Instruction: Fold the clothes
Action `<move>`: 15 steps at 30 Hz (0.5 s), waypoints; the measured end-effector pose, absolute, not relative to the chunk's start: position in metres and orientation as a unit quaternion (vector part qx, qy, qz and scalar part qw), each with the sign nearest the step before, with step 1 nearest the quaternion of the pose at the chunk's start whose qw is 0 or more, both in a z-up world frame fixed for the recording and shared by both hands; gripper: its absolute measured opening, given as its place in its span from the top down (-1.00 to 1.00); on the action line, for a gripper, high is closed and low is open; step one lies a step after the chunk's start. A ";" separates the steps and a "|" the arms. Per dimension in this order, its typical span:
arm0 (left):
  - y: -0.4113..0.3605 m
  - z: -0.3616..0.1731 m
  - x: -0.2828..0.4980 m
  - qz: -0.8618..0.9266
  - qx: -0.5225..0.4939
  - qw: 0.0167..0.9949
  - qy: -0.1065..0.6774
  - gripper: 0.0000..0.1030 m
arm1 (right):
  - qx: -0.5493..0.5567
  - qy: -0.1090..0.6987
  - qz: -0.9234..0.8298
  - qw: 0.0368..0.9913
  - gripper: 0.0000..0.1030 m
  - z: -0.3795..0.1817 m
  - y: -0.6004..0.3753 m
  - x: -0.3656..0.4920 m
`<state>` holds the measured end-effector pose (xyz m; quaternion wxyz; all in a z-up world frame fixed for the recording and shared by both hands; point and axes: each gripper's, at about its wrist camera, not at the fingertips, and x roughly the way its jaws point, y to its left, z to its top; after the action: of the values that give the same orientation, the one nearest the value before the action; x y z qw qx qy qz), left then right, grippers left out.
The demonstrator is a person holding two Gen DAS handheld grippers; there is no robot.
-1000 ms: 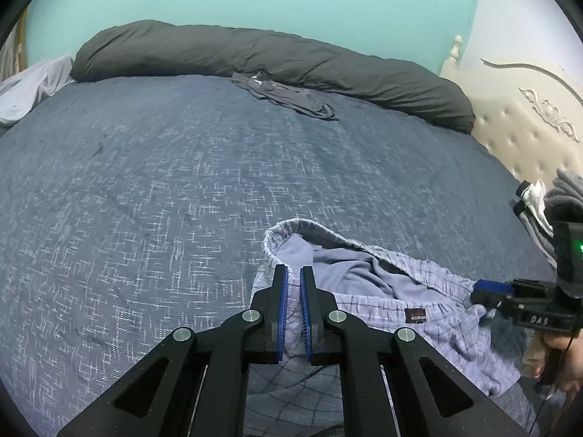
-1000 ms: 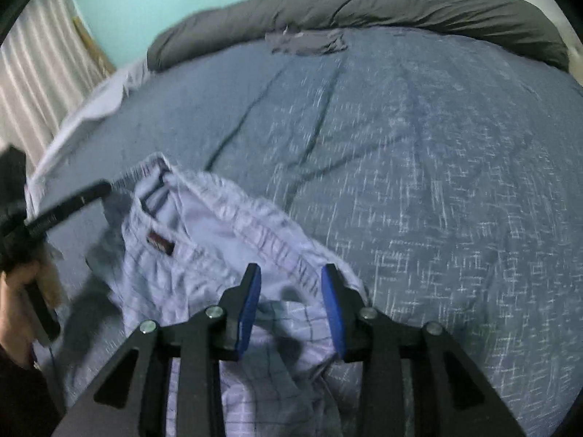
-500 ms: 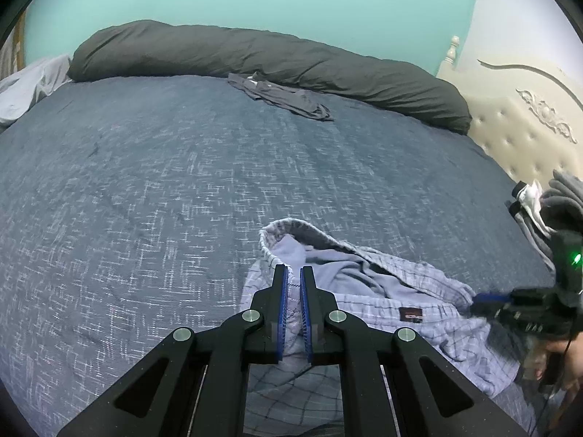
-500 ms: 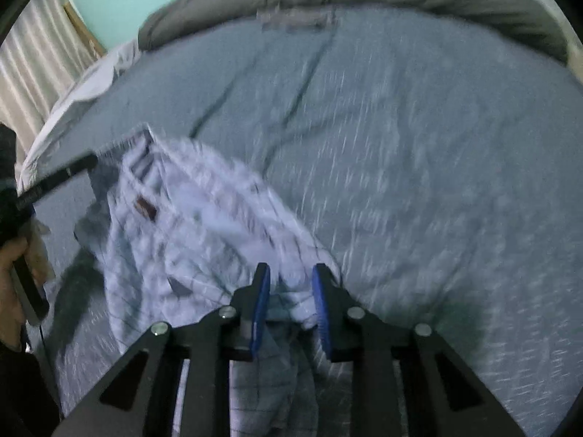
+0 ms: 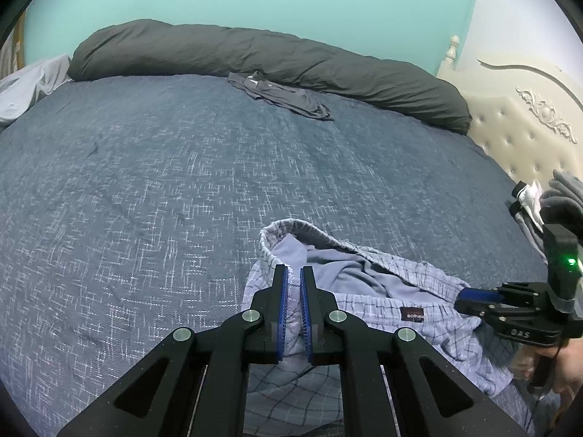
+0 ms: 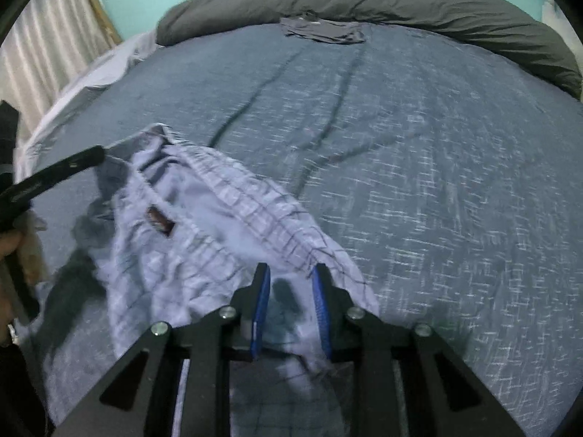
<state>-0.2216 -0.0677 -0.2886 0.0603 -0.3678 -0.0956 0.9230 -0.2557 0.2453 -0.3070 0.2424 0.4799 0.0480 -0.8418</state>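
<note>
Plaid shorts (image 5: 411, 302) run under left gripper (image 5: 294, 284) jaws and off bottom edge; lower part unseen. Right wrist view motion-blurred: shorts (image 6: 233, 225) weave smeared, fabric between right gripper (image 6: 291, 284) jaws indistinct, so grip unclear. Label (image 5: 412, 315) right of left jaws too small to read. Clothes pile (image 5: 539, 204) far right cut by frame edge.

Left gripper (image 5: 294, 284) fingers pinch plaid shorts (image 5: 386, 302) on the bed (image 5: 164, 189).
</note>
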 end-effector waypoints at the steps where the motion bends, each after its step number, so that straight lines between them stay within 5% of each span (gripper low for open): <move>1: -0.068 -0.289 -0.222 0.923 -0.368 0.061 -0.096 0.85 | 0.482 0.049 -0.841 0.240 0.55 -0.309 0.245 -0.256; 15: -0.074 -0.293 -0.222 0.921 -0.370 0.066 -0.102 0.85 | 0.466 0.098 -0.852 0.217 0.51 -0.323 0.217 -0.278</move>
<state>-0.2219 -0.0740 -0.2931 0.0664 -0.3703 -0.1017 0.9209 -0.2778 0.2171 -0.3229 0.2166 0.4665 0.0976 -0.8520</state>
